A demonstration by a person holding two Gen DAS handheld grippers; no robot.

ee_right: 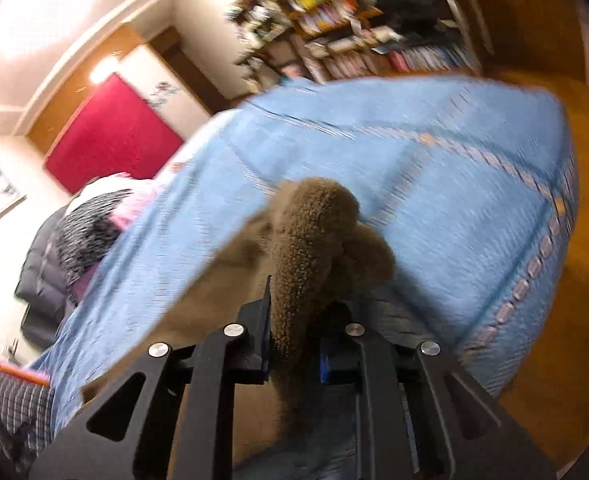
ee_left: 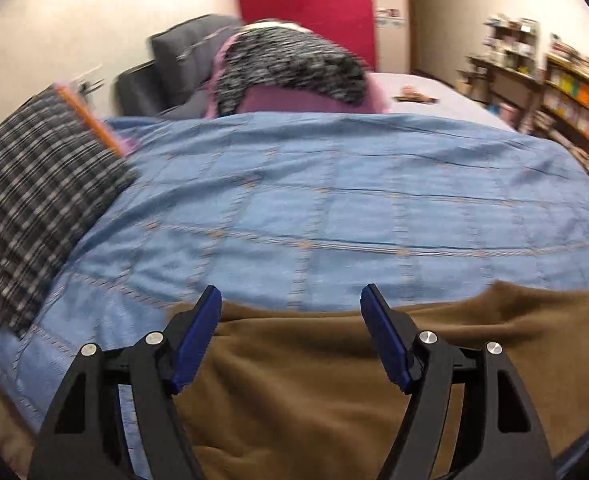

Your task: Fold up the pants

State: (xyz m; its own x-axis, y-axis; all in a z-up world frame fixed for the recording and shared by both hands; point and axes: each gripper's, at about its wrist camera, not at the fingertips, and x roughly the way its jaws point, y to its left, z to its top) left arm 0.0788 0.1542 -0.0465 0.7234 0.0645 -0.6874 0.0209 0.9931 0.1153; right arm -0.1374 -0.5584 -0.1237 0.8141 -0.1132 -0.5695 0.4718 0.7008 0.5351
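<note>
Though two tools (ee_left: 290,300), one pants (ee_right: 314,240).

Left gripper (ee_left: 290,300) shows two black, skeletal linkage arms per side, each with triangular cut-outs, and four round silver pivot screws gleaming across the top. Its fingers (ee_left: 196,340) wear long, flat, deep-blue pads, tapering to blunt tips. Right gripper (ee_right: 294,312) is the same build: matte black struts, slotted cut-outs, four silver screw heads, and slivers of blue pad peeking out on the inner faces.
</note>
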